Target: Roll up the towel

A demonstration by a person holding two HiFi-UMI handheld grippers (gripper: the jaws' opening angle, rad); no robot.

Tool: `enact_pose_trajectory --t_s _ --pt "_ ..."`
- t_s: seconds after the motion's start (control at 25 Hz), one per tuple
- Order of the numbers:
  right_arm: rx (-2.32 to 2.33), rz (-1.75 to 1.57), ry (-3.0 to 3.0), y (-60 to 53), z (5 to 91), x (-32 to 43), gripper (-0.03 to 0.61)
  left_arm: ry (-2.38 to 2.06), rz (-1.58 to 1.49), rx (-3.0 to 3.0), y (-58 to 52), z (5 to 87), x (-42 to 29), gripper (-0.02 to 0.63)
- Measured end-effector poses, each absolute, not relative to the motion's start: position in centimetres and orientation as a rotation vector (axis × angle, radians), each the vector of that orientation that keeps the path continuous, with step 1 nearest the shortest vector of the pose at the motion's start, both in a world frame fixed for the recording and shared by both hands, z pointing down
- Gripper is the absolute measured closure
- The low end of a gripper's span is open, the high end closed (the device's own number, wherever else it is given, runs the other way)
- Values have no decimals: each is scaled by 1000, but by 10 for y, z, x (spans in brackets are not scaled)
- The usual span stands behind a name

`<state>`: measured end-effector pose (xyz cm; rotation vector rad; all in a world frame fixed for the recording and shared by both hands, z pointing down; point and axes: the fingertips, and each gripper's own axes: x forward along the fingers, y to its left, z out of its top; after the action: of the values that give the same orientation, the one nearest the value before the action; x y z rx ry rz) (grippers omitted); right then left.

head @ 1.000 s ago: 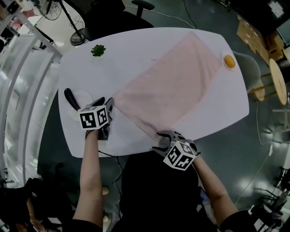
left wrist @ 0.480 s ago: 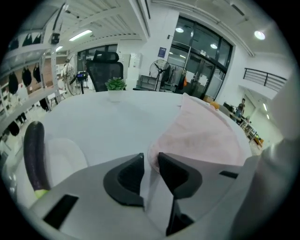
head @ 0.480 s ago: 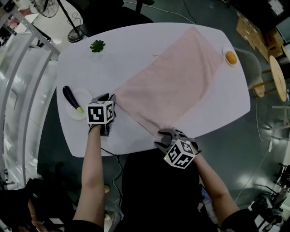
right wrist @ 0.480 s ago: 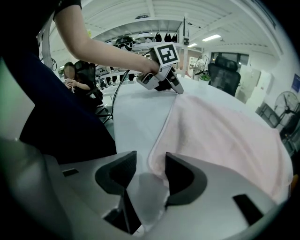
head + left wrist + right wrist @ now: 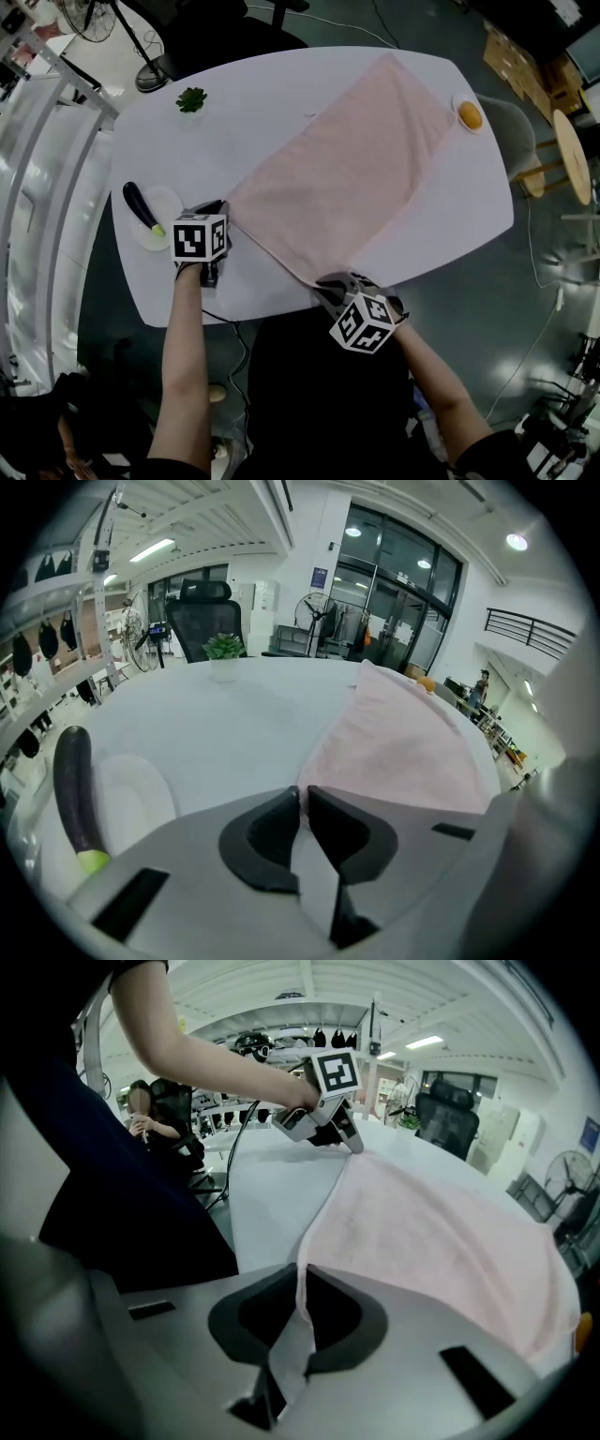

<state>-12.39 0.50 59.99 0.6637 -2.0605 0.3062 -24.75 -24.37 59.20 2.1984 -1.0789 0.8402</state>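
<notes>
A pale pink towel (image 5: 347, 159) lies flat and diagonal across the white oval table (image 5: 253, 103). My left gripper (image 5: 223, 223) sits at the towel's near left corner; its jaws have just been closing and now pinch that corner (image 5: 303, 789). At the near right corner, by the table's front edge, my right gripper (image 5: 328, 284) has also just been closing, and the towel's edge (image 5: 302, 1288) runs down between its shut jaws. The towel (image 5: 441, 1241) stretches away flat from both grippers, and the left gripper (image 5: 330, 1115) shows at the far end of that edge in the right gripper view.
A white plate (image 5: 161, 208) with a dark eggplant (image 5: 141, 206) sits just left of my left gripper. A small potted plant (image 5: 191, 99) stands at the table's far left, an orange on a small plate (image 5: 470, 114) at the far right. Chairs and fans surround the table.
Both grippers' jaws went from open to shut on the towel's near corners. The left gripper shifted slightly toward the corner; the right one kept its place.
</notes>
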Motion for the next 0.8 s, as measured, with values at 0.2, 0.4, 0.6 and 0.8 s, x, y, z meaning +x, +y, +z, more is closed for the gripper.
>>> enact_pose_trajectory --t_s 0.2,0.4,0.6,0.8 --pt "728 414 -2157 -1 582 -124 545 -1107 790 2182 -245 579 -251 569" --pt "788 501 -2248 -11 560 -120 543 -1117 776 2180 -251 566 -243 569" --pt "888 556 -2317 -26 534 -102 543 -1102 665 2186 -261 538 -220 569" --pt "991 588 -2345 -42 520 -71 543 -1122 594 2170 -278 517 -198 569"
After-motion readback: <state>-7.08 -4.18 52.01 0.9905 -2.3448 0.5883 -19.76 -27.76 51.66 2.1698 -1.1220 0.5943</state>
